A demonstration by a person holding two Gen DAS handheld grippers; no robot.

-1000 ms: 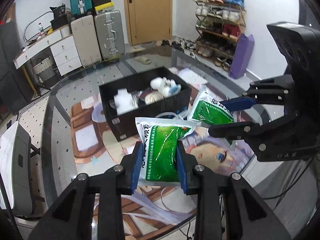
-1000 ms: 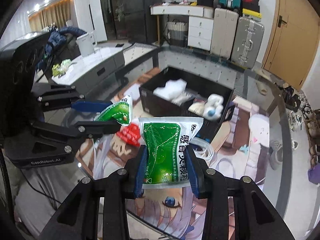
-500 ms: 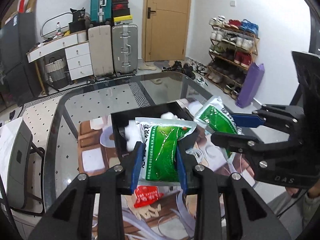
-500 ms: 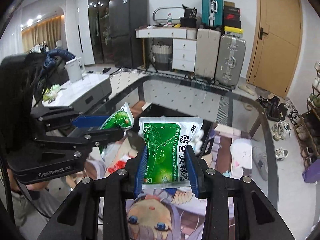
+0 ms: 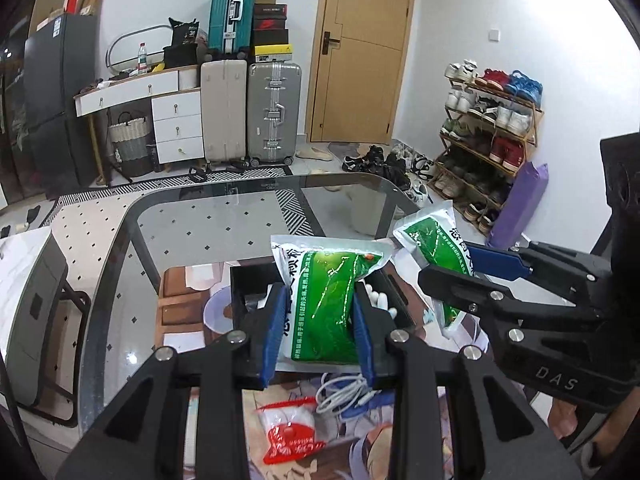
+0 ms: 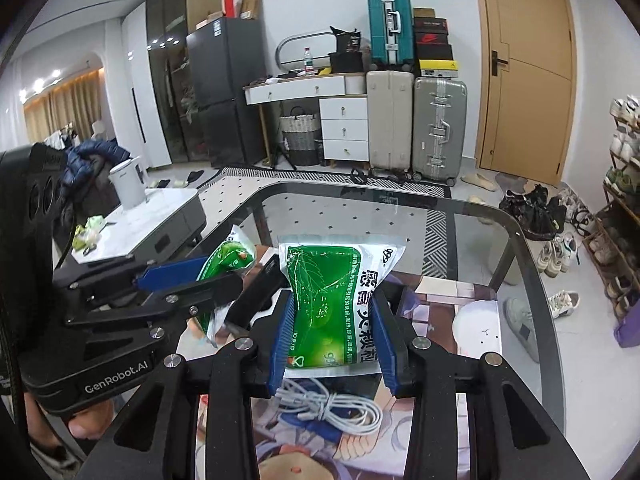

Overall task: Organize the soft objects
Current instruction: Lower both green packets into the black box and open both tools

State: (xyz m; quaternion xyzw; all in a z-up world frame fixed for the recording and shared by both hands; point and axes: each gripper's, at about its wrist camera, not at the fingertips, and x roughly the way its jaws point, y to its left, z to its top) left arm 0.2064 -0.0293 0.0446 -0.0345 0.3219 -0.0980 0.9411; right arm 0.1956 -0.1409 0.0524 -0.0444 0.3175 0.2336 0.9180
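**A:** so what's each side got? Left hand-held gripper (image 5: 318, 330) is clenched on a green packet (image 5: 326, 300), glossy crinkly plastic, pillow-shaped, pinched in at the middle by the blue pads (image 5: 273, 334). Long axis runs up and away from the camera, white sealed edge on top.

**B:** yep, and it hangs over the black bin (image 5: 244, 280) on the glass surface (image 5: 192, 224). Below it there's a small red-and-white pouch (image 5: 290, 432) lying flat, plus a coiled white cable (image 5: 346, 394).

**A:** right side?

**B:** right hand-held gripper (image 6: 334, 340) is grasping a second green packet (image 6: 334, 300), same shiny film, upright, printed text running lengthwise, squeezed at the waist. Held above the cable, just beside the first one.
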